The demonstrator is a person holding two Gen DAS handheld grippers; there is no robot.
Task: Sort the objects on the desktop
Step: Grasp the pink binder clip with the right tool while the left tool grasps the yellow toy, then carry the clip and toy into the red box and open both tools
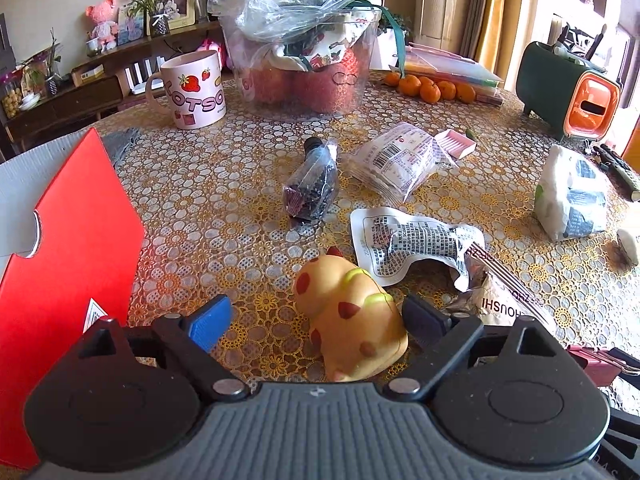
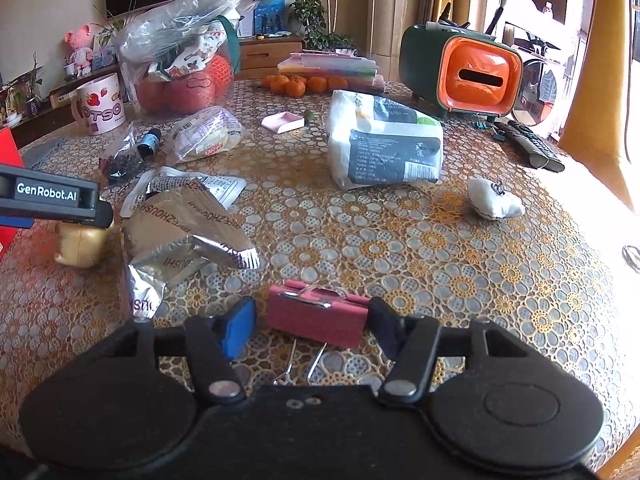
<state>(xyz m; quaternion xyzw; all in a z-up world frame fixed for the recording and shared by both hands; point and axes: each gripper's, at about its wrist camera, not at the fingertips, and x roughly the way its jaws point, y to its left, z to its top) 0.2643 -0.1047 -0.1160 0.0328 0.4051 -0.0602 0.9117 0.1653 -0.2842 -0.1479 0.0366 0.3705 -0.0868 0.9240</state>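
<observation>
Left wrist: left hand-held gripper (image 1: 318,318) apart around squishy toy (image 1: 350,312); right hand-held gripper (image 2: 312,322) apart around pink binder clip (image 2: 318,314); desk (image 2: 400,248) mostly unsorted.

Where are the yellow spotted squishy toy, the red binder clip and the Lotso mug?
yellow spotted squishy toy (image 1: 352,320), left wrist view, on its back, between the open fingers.
red binder clip (image 2: 316,316), right wrist view, on its red body.
Lotso mug (image 1: 196,88), left wrist view, on its printed side.

Left gripper (image 1: 320,320): black linkage arms, silver rivets, ribbed grey body, one blue pad. Right gripper (image 2: 312,326) matches it in black. White "GenRobot.AI" lettering marks the left one's side.
</observation>
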